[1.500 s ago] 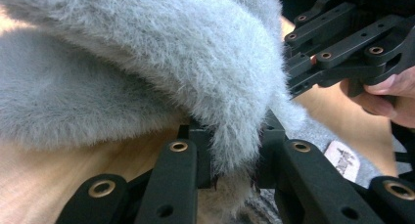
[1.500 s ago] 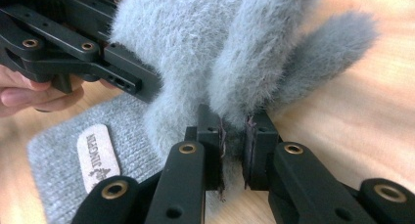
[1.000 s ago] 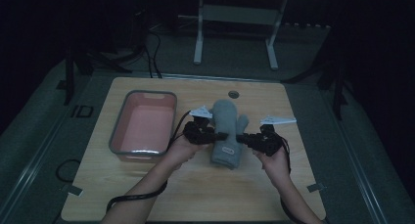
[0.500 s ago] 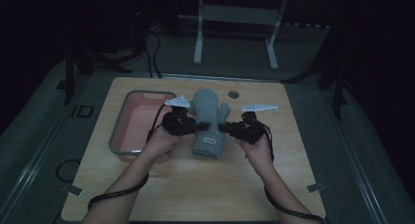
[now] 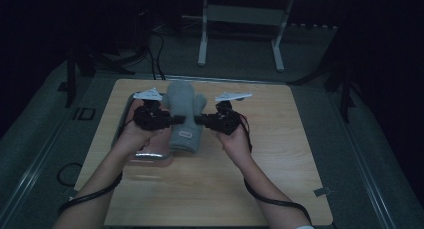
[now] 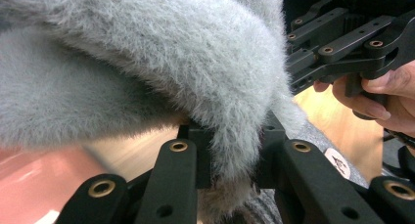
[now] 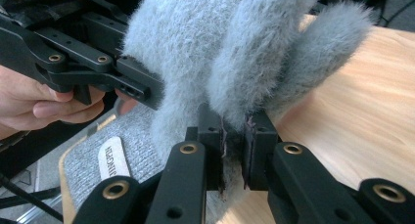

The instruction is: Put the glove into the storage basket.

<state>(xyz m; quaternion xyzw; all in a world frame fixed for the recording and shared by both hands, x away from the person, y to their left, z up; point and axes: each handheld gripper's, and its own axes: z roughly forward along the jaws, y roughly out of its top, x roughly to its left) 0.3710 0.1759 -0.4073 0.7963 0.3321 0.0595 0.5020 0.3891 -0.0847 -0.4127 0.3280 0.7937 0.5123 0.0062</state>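
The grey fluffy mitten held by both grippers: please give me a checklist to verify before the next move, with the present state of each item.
1. Left gripper shut on the grey mitten: ok, fur is pinched between its jaws.
2. Right gripper shut on the mitten: ok, the edge sits between its pads.
3. Mitten off the table: ok at the grippers; whether its lower end touches the wood, cannot tell.
4. Pink tray free for the mitten: cannot tell, the left hand covers it.
5. Both grips level: ok, the grippers face each other at one height in the high view.
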